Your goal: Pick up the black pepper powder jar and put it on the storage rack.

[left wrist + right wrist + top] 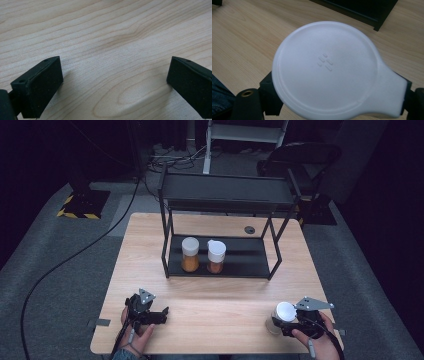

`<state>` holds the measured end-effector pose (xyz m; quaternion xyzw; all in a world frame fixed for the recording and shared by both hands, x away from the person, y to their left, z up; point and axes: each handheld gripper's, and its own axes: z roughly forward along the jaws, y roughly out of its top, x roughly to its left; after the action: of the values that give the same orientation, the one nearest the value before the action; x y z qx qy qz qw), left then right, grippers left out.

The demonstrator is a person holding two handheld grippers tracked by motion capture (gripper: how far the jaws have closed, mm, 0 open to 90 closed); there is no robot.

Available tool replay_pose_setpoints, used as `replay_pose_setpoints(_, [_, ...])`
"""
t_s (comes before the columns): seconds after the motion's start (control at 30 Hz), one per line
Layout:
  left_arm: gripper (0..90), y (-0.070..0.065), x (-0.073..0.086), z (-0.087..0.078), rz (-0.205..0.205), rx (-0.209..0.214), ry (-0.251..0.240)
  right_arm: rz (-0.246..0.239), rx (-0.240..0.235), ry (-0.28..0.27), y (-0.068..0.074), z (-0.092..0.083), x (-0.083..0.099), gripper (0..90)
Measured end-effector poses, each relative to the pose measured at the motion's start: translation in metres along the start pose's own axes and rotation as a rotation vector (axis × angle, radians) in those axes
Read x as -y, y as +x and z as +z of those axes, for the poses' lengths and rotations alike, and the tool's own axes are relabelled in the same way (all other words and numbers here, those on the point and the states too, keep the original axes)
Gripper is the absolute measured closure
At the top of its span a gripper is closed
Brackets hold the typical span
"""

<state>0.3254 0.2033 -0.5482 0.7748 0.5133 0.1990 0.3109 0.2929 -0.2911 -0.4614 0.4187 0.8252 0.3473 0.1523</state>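
At the table's front right stands a clear jar with a white flip-top lid [284,312], and my right gripper [281,323] is shut on its body just under the lid. In the right gripper view the white lid [327,67] covers most of the space between the two black jaws, which show at its left and right edges. My left gripper [163,315] lies low at the front left, open, with bare wood between its jaws [115,85]. Two more white-lidded jars, one [190,254] beside the other [216,256], hold orange-brown contents on the lower shelf of a black rack [245,257].
The black rack has an upper shelf [225,192] over the jars. A round cable hole [249,229] sits in the wooden table [225,292] behind the rack. A black cable [75,255] runs over the grey floor on the left, and a dark chair [300,155] stands behind.
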Motion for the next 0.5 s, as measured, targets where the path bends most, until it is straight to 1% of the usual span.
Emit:
replay_pose_setpoints(0.27, [0.4,0.0000,0.0000,0.0000,0.000,0.000,0.000,-0.003,-0.004,0.000,-0.0008,0.0000,-0.0011,22.5])
replay_pose_setpoints(0.5, [0.4,0.0000,0.0000,0.0000,0.000,0.000,0.000,-0.026,-0.002,0.009,0.0006,0.0007,-0.0063,22.6])
